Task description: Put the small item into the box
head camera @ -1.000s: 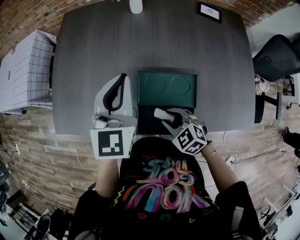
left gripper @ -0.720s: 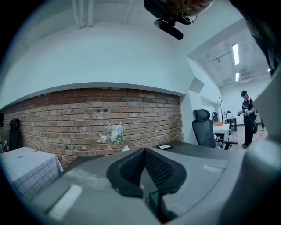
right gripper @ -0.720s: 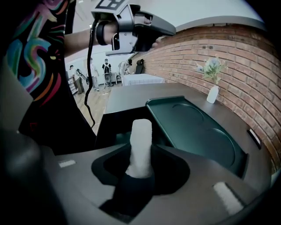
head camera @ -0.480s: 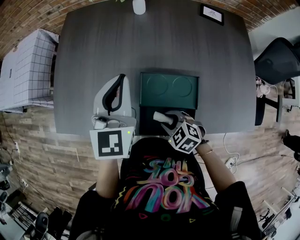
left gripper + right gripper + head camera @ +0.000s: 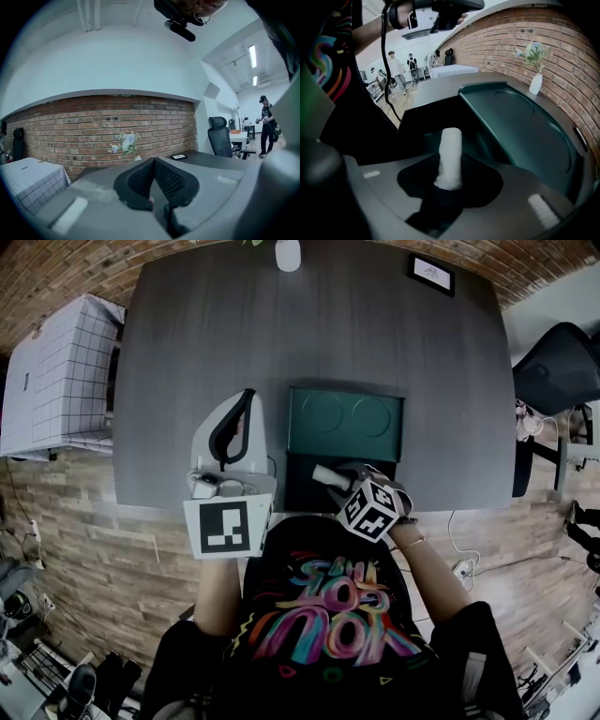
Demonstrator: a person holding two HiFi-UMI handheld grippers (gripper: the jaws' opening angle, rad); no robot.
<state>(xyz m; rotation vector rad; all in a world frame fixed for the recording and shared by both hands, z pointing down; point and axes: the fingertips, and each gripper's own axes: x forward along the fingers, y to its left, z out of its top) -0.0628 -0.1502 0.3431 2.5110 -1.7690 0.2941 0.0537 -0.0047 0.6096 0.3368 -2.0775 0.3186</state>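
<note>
A small white cylinder (image 5: pixel 450 157) stands between the black pads of my right gripper (image 5: pixel 449 180), which is shut on it. In the head view the small white cylinder (image 5: pixel 327 474) hangs over the dark lower half of the open box (image 5: pixel 305 488), with my right gripper (image 5: pixel 339 482) just behind it. The box's green lid (image 5: pixel 345 424) lies open beyond, showing two round recesses. My left gripper (image 5: pixel 246 395) rests on the table left of the box, jaws together and empty; in its own view the left gripper (image 5: pixel 153 161) shows its pads meeting.
The dark table (image 5: pixel 309 324) carries a white vase (image 5: pixel 287 253) and a small framed card (image 5: pixel 432 273) at its far edge. A white checked box (image 5: pixel 56 381) stands to the left, a black office chair (image 5: pixel 558 371) to the right. People stand far off in the room.
My right gripper with the white cylinder has shifted slightly towards the box's front part. The left gripper has stayed in place.
</note>
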